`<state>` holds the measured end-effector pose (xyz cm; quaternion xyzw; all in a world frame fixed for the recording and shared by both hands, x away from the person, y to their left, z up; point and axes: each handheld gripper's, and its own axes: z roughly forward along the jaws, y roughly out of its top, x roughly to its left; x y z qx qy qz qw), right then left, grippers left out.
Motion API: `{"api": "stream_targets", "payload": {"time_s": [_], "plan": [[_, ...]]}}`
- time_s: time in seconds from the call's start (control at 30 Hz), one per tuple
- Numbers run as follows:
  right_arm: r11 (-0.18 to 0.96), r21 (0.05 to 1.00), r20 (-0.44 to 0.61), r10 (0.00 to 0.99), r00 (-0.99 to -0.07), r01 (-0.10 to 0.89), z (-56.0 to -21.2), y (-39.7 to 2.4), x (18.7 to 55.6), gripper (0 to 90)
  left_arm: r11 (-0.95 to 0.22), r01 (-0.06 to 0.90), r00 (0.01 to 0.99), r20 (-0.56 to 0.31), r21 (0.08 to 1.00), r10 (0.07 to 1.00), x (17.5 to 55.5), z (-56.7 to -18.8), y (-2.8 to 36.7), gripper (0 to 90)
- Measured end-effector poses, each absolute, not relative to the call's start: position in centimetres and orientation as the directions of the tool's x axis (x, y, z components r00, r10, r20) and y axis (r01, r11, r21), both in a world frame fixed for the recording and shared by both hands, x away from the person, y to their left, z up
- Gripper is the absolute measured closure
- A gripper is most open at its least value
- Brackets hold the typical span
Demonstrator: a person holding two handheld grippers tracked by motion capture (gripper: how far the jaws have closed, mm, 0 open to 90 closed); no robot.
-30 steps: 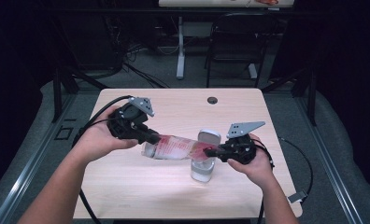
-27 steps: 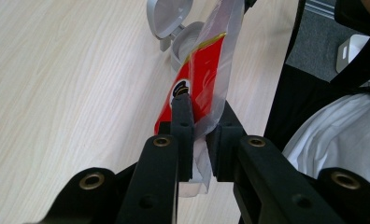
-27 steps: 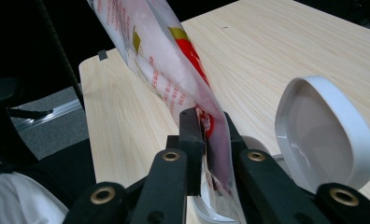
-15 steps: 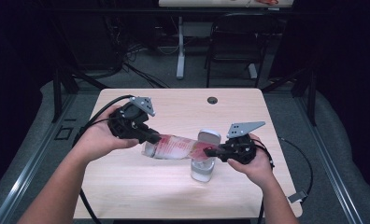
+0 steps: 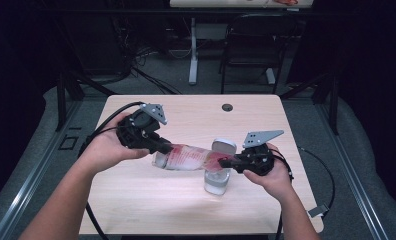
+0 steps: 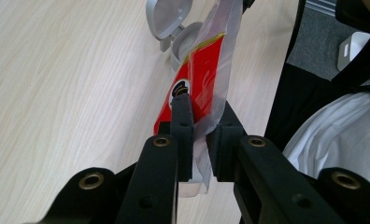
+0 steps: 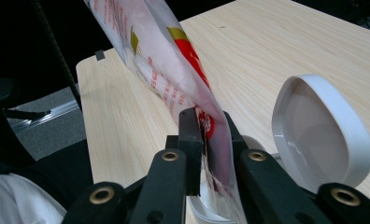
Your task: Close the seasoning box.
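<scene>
In the high view, a person is sitting at a wooden table [image 5: 136,210] and holding a gripper in each hand. The left gripper [image 5: 158,146] is pinching one end of a clear plastic bag [image 5: 186,157] with red print, and the right gripper [image 5: 225,162] is pinching the other end. The bag is hanging stretched between them, above the table, with its right end over a clear jar [image 5: 217,181]. The jar is standing upright near the table's right half, and its white hinged lid [image 5: 224,148] is standing open. A small dark round hole [image 5: 227,107] is showing near the table's far edge.

In the left gripper view, the left gripper [image 6: 202,140] is pressing its two black jaws together on the bag [image 6: 206,74], with the plastic squeezed flat between them. The bag is running away from the jaws toward the jar [image 6: 185,44] and its open lid [image 6: 167,16].

In the right gripper view, the right gripper [image 7: 211,140] is also clamping the bag [image 7: 160,60], its jaws nearly together with the film caught between them. The lid [image 7: 323,130] is standing open just to the right of the jaws, and the bag's end is hanging down over the jar's rim [image 7: 202,212].
</scene>
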<state>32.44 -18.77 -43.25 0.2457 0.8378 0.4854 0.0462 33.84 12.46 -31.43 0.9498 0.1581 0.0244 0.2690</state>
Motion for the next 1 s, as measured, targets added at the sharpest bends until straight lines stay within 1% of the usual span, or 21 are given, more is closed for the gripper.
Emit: {"api": "stream_targets", "payload": {"time_s": [1.0], "plan": [[0.406,0.832,0.167,0.467,-0.868,0.379,-43.52,-18.99,32.64,83.6,-0.799,0.277,0.951,-0.035,0.534,0.307,33.8,-31.13,11.82,82.3]]}}
